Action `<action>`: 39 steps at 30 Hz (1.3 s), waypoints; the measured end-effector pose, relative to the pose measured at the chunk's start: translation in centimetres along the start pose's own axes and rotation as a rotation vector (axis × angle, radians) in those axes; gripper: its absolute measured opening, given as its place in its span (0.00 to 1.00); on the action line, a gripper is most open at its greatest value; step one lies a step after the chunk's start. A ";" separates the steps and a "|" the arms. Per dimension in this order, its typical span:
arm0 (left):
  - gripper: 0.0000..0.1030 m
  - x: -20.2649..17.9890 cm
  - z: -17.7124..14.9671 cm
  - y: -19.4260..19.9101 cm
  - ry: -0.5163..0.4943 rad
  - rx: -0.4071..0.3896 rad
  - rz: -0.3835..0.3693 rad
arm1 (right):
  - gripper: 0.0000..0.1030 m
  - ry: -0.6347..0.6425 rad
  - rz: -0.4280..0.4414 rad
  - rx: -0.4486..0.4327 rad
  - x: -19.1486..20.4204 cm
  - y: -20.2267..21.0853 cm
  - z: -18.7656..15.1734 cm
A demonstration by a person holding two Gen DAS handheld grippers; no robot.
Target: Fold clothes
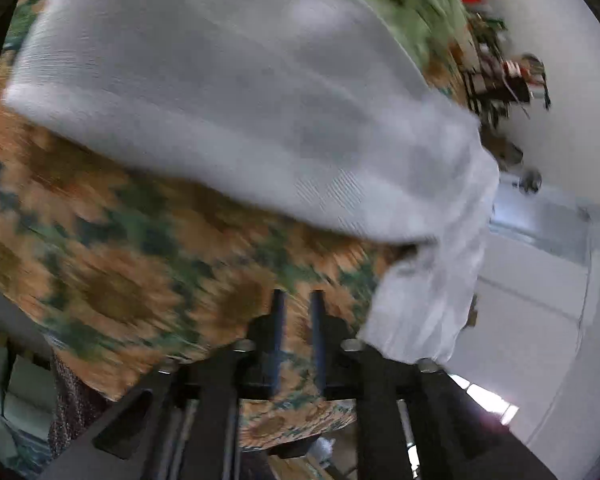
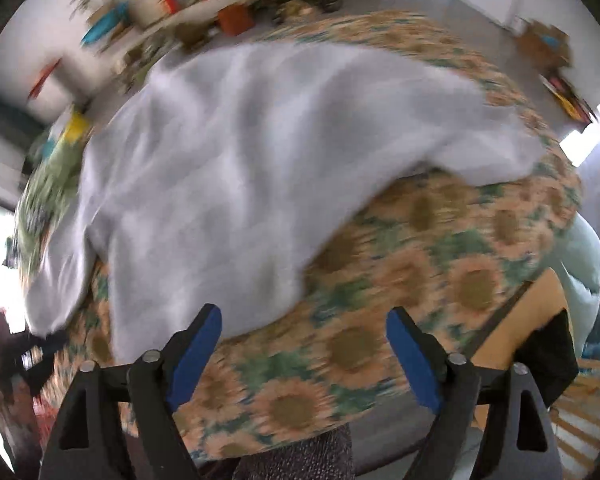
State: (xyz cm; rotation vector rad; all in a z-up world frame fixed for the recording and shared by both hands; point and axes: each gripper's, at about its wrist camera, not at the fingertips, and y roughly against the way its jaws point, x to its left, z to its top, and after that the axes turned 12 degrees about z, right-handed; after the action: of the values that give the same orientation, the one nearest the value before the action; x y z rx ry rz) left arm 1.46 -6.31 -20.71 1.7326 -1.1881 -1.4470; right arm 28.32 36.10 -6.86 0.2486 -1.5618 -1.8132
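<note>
One white garment, one sunflower cloth, two grippers.

A single white garment [image 1: 236, 92] lies spread on a single sunflower-print cloth [image 1: 112, 264]; no second piece of clothing shows clearly, though one pale green patch [image 1: 404, 8] sits at the far edge of the cloth and is too blurred to name. There are two grippers, one per view: the left gripper [image 1: 298, 300] shows two dark fingers, and the right gripper [image 2: 304, 316] shows two fingers, each faced with one blue pad [image 2: 196, 356], so two blue pads in all. The items along the far wall are too smeared to count.
</note>
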 end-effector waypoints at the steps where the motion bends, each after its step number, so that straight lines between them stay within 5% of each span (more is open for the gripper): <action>1: 0.49 -1.1 -0.7 -0.2 -0.022 -0.013 0.015 | 0.86 -0.027 -0.004 -0.016 -2.1 0.9 0.9; 2: 0.69 -2.1 -1.2 -0.5 -0.041 -0.021 0.025 | 0.86 -0.050 -0.001 -0.030 -3.8 1.0 2.3; 3: 0.73 -3.7 -1.8 -1.1 -0.073 -0.029 0.035 | 0.87 -0.071 0.003 -0.043 -5.3 1.0 3.8; 10: 0.73 -12.9 -6.1 -7.8 -0.139 -0.023 0.166 | 0.87 -0.078 0.045 -0.052 -16.8 0.4 15.1; 12: 0.59 -14.7 -7.5 -8.1 -0.151 -0.089 0.287 | 0.88 -0.036 0.047 -0.042 -17.9 -1.1 18.4; 14: 0.18 -15.8 -8.5 -8.3 -0.155 -0.118 0.366 | 0.91 0.007 0.059 -0.023 -18.4 -2.7 21.5; 20: 0.14 -16.4 -11.8 -6.5 -0.085 -0.126 0.231 | 0.85 0.090 0.224 0.148 -15.9 -9.8 26.1; 24: 0.13 -17.0 -12.9 -5.2 -0.083 -0.147 0.187 | 0.52 0.157 0.217 0.151 -12.6 -11.1 25.5; 27: 0.13 -17.5 -13.8 -4.7 -0.114 -0.162 0.186 | 0.40 0.262 0.255 0.177 -9.9 -11.0 23.7; 33: 0.13 -16.7 -15.1 -5.3 -0.177 -0.133 0.187 | 0.24 0.335 0.386 0.215 -7.2 -9.5 18.8; 37: 0.13 -14.6 -15.6 -4.9 -0.206 -0.104 0.174 | 0.15 0.353 0.507 0.343 -4.2 -10.2 13.3; 39: 0.13 -13.2 -15.5 -4.4 -0.212 -0.087 0.176 | 0.14 0.418 0.464 0.412 -2.5 -11.4 9.5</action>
State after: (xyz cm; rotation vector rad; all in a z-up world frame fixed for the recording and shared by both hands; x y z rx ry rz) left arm 17.42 5.76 -14.89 1.4055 -1.3301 -1.5784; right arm 20.25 45.15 -15.80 0.3908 -1.5174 -1.0011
